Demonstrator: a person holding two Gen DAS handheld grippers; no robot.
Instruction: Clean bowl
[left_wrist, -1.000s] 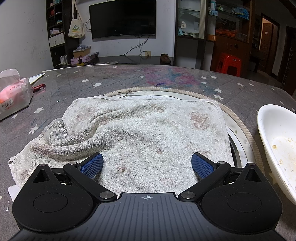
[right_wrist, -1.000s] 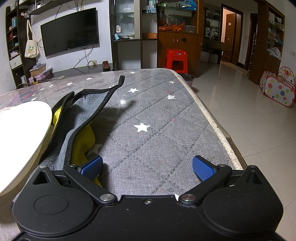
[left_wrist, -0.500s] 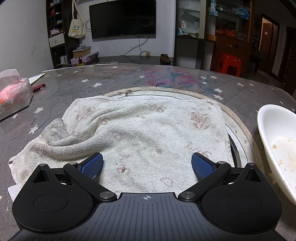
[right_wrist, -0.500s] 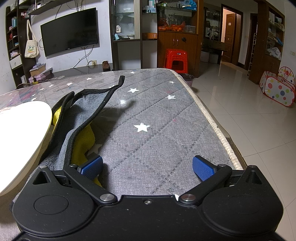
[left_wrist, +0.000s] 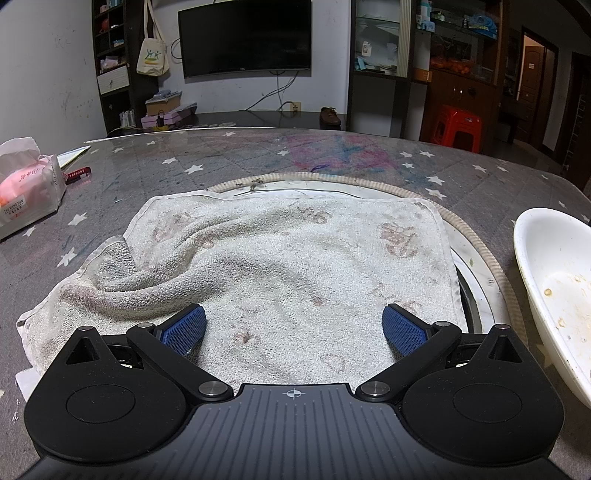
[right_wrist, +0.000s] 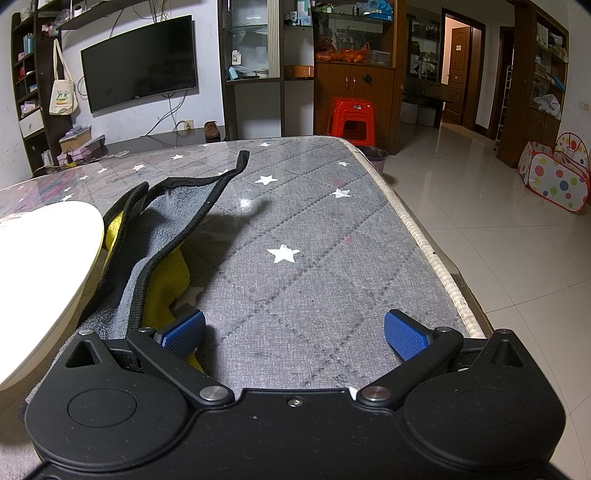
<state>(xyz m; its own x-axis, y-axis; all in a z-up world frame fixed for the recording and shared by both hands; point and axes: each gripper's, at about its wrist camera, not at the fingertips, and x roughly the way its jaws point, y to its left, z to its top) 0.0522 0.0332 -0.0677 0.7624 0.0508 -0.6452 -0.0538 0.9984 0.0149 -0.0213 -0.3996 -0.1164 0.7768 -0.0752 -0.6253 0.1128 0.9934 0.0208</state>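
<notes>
**Tools spread wide, bowl between them**

Left tool (left_wrist: 293, 326) sits low over a stained white towel (left_wrist: 280, 266), its blue pads far apart and gripping nothing. The bowl (left_wrist: 554, 288), white with food specks inside, lies at the right edge of that frame, just beside the tool's right finger and off the towel. A tissue pack (left_wrist: 27, 192) at middle left carries small print too blurred to read.

Right tool (right_wrist: 293, 330) hovers low over the star-patterned grey surface (right_wrist: 303, 280), likewise released, its pads wide with nothing between them. Here the bowl's (right_wrist: 44, 266) rim fills the left edge of the frame, and a grey-and-yellow cloth (right_wrist: 155, 258) with black trim lies between bowl and tool, reaching the left finger.
</notes>
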